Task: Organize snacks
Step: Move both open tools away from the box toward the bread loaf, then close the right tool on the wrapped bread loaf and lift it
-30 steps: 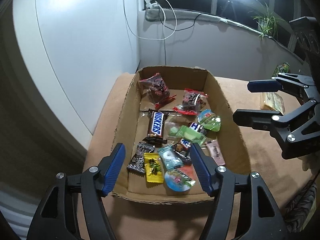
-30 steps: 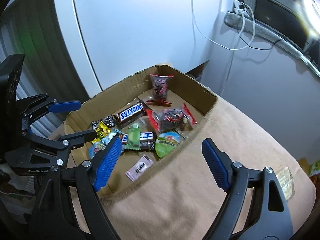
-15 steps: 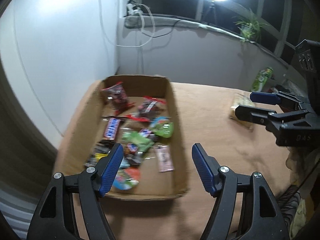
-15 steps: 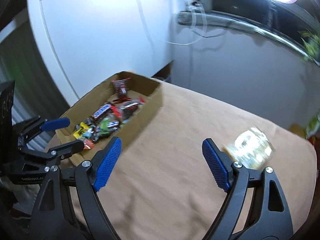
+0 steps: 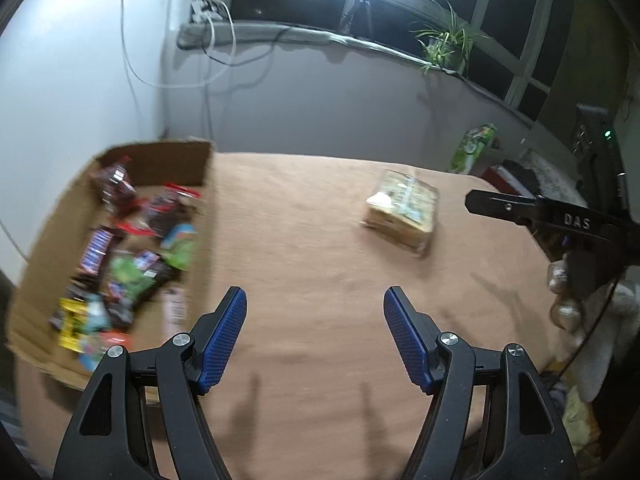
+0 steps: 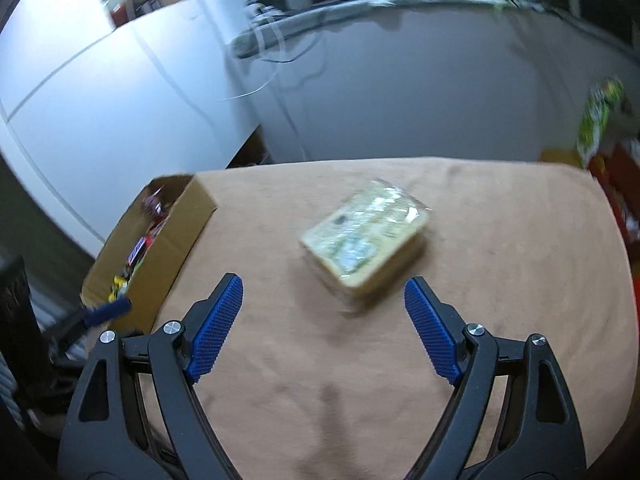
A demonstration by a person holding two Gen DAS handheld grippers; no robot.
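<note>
On tan cloth (image 6: pixel 500 264), wrapped snack pack (image 6: pixel 366 240) lies well right of cardboard box (image 5: pixel 52 224) full of sweets. Right gripper (image 6: pixel 324 300) hovers just short of pack, jaws wide, empty. Left gripper (image 5: pixel 316 316) released too, pack well beyond, box alongside.

The cloth (image 5: pixel 320 240) is plain tan. The box (image 5: pixel 52 224) is brown cardboard, its snacks (image 5: pixel 120 264) red, green, yellow and blue. The packet (image 6: pixel 366 236) is pale yellow-green under shiny wrap. Both grippers are black with ribbed blue pads (image 6: pixel 218 326).
</note>
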